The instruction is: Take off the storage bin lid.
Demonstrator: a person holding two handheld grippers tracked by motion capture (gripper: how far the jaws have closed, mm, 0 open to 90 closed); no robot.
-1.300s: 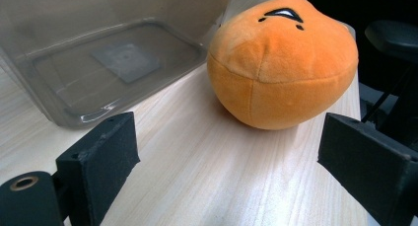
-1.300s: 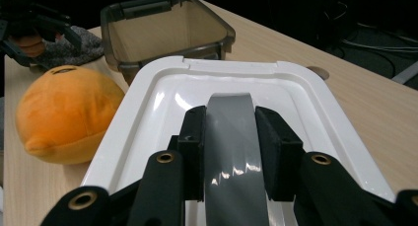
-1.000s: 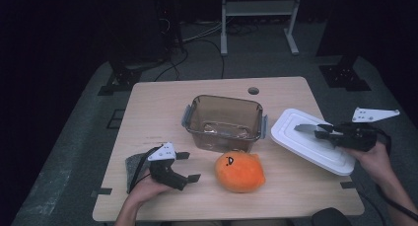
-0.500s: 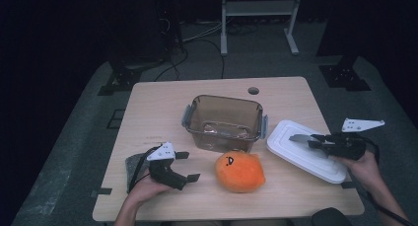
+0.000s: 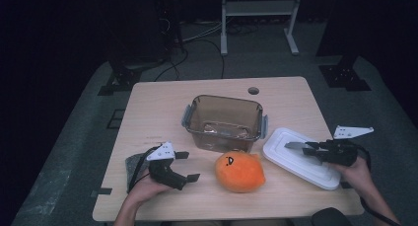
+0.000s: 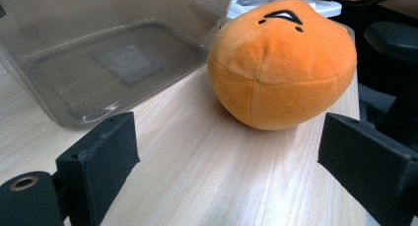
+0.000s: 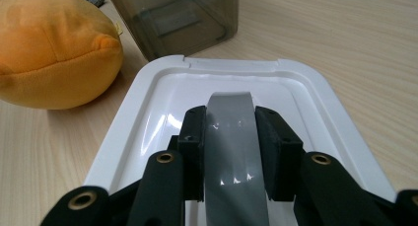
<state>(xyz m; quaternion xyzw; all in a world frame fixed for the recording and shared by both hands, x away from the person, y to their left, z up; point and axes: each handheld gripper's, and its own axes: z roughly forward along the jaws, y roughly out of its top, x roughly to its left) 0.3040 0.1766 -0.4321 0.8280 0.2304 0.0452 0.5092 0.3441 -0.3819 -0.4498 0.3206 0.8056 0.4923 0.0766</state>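
Observation:
An orange plush toy [image 5: 240, 171] [image 6: 281, 63] [image 7: 54, 53] with a stitched face lies near the table's front edge. Behind it stands a clear brown container [image 5: 224, 121] [image 6: 113, 63] [image 7: 182, 18], without a lid. A white lid [image 5: 296, 159] [image 7: 315, 102] lies at the right, low on the table. My right gripper [image 5: 309, 149] [image 7: 230, 122] is shut on the lid's grey handle strip [image 5: 295, 145] [image 7: 231, 152]. At the left, my left gripper [image 5: 190, 166] [image 6: 226, 157] rests open on the wood, facing the plush with nothing between its jaws.
A grey cloth [image 5: 134, 162] lies under the left hand at the table's [image 5: 157, 102] front left. A round cable hole [image 5: 253, 91] sits at the far edge. A white stand [image 5: 256, 9] and cables are on the floor beyond. A dark chair part [image 5: 335, 218] is at the bottom right.
The right gripper has come down and toward the front edge with the white lid, which now sits lower on the table. The left gripper has stayed put.

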